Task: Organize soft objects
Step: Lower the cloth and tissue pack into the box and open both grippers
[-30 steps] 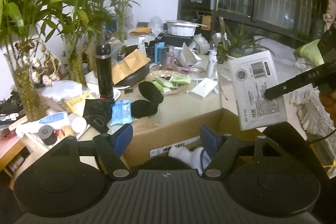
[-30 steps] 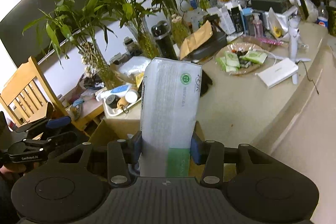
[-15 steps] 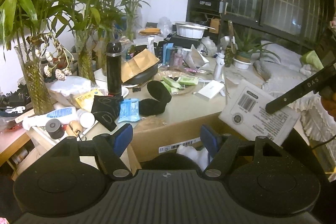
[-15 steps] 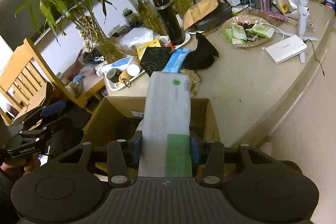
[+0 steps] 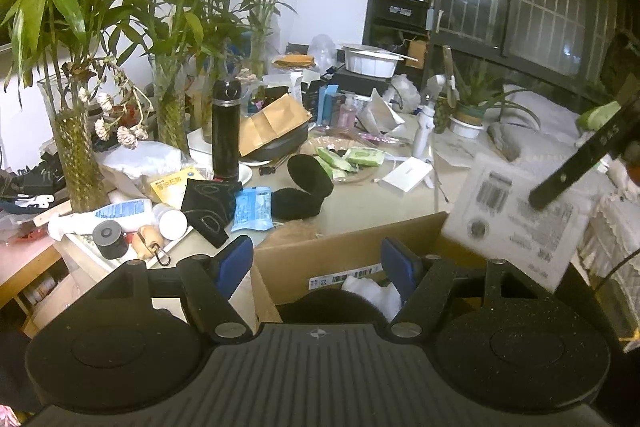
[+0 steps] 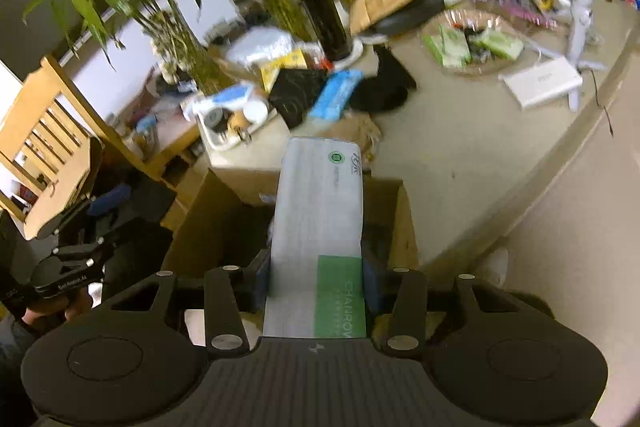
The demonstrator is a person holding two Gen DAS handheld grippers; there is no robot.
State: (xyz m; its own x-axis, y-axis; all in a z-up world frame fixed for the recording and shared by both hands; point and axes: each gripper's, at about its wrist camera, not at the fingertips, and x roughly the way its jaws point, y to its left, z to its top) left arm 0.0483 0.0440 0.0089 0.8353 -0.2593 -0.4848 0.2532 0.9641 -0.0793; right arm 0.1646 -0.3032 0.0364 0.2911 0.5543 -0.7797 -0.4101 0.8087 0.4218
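Between the right gripper's (image 6: 316, 279) blue pads, jaws opening, stands a white tissue pack (image 6: 320, 211) over the open cardboard box (image 6: 404, 219).
Its pads still flank the pack's lower sides. The pack is a long, soft, plastic-wrapped block, white with a green panel at its near end and a small round green logo near the far end; the left wrist view shows its back face (image 5: 516, 215) with a barcode and printed text, tilted above the box's right corner. White soft things (image 5: 372, 293) lie inside the box. The left gripper (image 5: 316, 263) is held wide open and empty at the box's near wall (image 5: 344, 255). Beyond the box, near the table's (image 6: 460, 147) edge, lie a black pouch (image 5: 208, 203), a blue packet (image 5: 252, 207) and a black soft piece (image 5: 304, 191).
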